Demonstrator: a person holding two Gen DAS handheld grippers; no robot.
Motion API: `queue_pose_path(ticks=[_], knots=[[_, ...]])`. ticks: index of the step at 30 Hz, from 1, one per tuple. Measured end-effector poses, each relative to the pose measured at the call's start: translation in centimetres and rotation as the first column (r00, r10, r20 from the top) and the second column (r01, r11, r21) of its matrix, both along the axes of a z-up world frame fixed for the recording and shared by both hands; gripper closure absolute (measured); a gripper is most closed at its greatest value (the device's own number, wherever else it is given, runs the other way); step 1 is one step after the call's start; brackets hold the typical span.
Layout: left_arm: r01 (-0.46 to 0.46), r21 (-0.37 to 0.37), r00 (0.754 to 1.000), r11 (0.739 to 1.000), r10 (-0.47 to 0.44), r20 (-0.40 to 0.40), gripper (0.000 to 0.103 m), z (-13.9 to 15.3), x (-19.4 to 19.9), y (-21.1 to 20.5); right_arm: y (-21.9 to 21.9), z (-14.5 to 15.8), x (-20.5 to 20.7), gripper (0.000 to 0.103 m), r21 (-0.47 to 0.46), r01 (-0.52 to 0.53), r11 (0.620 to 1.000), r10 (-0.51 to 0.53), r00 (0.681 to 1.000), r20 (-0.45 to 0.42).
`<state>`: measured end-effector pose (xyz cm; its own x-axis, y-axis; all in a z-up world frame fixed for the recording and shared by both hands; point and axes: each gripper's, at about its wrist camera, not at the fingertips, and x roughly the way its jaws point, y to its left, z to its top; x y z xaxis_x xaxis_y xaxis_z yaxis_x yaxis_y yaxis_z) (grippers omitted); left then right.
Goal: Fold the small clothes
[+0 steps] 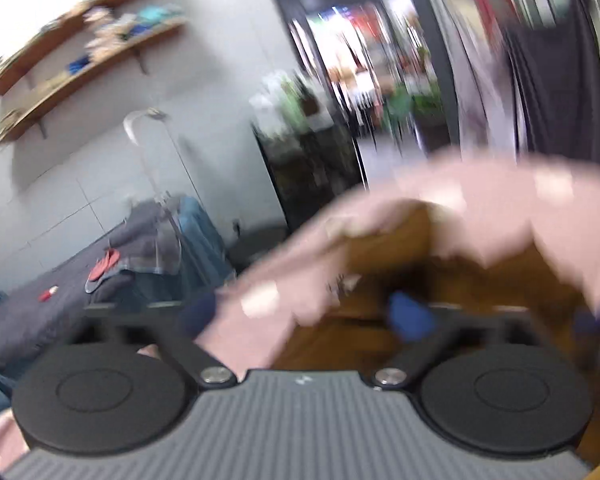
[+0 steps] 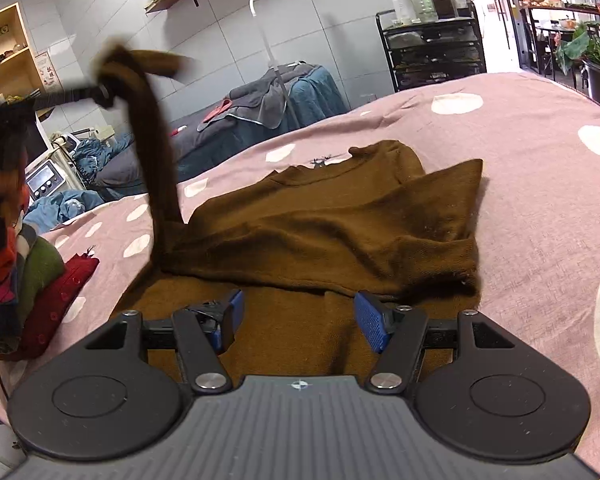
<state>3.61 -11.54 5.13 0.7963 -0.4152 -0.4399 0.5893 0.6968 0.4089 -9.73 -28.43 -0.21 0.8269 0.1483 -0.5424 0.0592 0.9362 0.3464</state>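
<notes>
Evidently sleeve-fold: left hand-held gripper [image 2: 102,92] jaws wide, long brown knit sleeve [image 2: 156,152] draped across; right hand-held gripper [image 2: 300,320] parted, empty, over brown knitted jumper [image 2: 340,220]. Lay sleeve flat across chest.

Bed [image 2: 520,208] under a pink cover with white dots, filling most of the right wrist view. Brown sweater [image 2: 340,220] spread across the middle, partly folded over itself. Pile of folded clothes [image 2: 32,280] at 9 o'clock by the edge, a dark red piece with snaps lowest.
</notes>
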Motion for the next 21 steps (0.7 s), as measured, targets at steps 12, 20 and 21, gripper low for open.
queue_pose_path(ticks=[12,20,21], knots=[[-0.283,0.051,0.903,0.958,0.284,-0.322,0.002,-9.8,1.7,9.3,-0.9,0.3,1.3,0.002,-0.027,-0.002,1.000,0.003,1.000,0.030],[-0.354,0.052,0.869,0.934,0.348,-0.351,0.002,-9.7,2.0,11.4,0.5,1.6,4.9,0.002,-0.352,-0.175,0.920,0.185,0.983,-0.007],[-0.352,0.054,0.868,0.934,0.348,-0.354,0.002,-9.8,2.1,11.5,0.4,1.7,5.3,0.002,-0.375,-0.212,0.902,0.214,0.976,-0.036]])
